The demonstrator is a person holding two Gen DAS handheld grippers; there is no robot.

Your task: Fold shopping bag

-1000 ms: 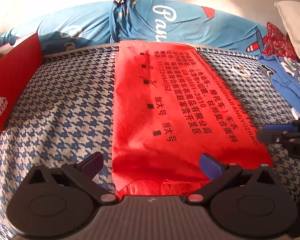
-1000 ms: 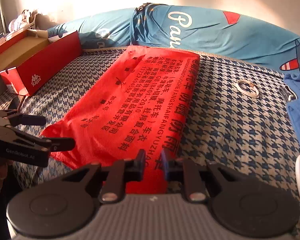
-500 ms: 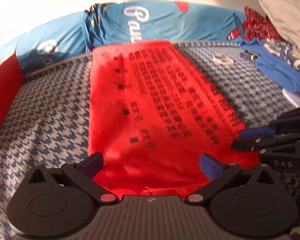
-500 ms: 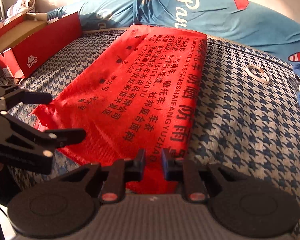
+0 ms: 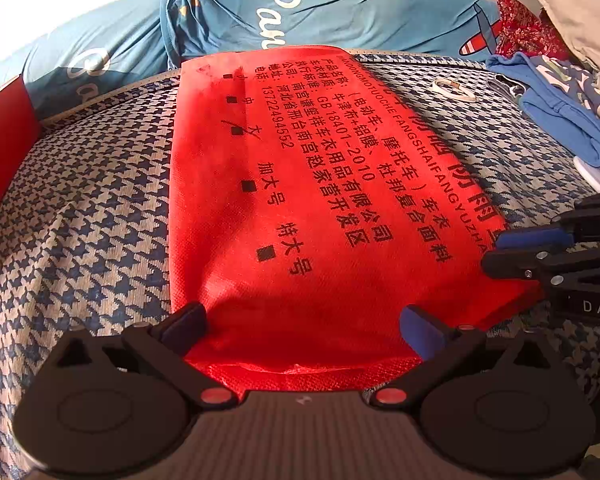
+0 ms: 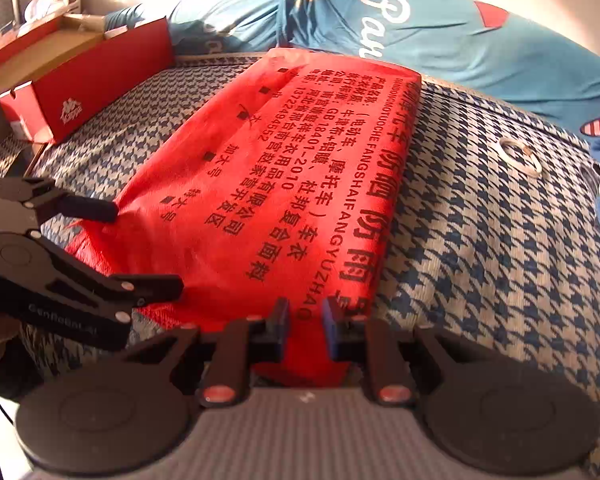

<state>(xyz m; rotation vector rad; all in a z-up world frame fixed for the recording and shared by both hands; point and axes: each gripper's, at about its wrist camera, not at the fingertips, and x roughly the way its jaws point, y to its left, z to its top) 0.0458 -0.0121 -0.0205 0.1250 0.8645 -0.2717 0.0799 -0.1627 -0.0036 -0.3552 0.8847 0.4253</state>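
A red non-woven shopping bag with black Chinese print lies flat, folded lengthwise, on a blue-and-white houndstooth bed cover. It also shows in the right wrist view. My left gripper is open, its fingers straddling the bag's near end. My right gripper has its fingers close together over the bag's near right corner, with red fabric in the narrow gap. Each gripper shows in the other's view: the right one, the left one.
A red Kappa shoebox stands open at the left. A blue printed pillow lies along the back. Blue clothes are piled at the right. A white ring lies on the cover right of the bag.
Both grippers moved forward to the bag's near end. The left gripper shifted right so its open fingers span the end. The right gripper's fingers stayed close together on the corner.
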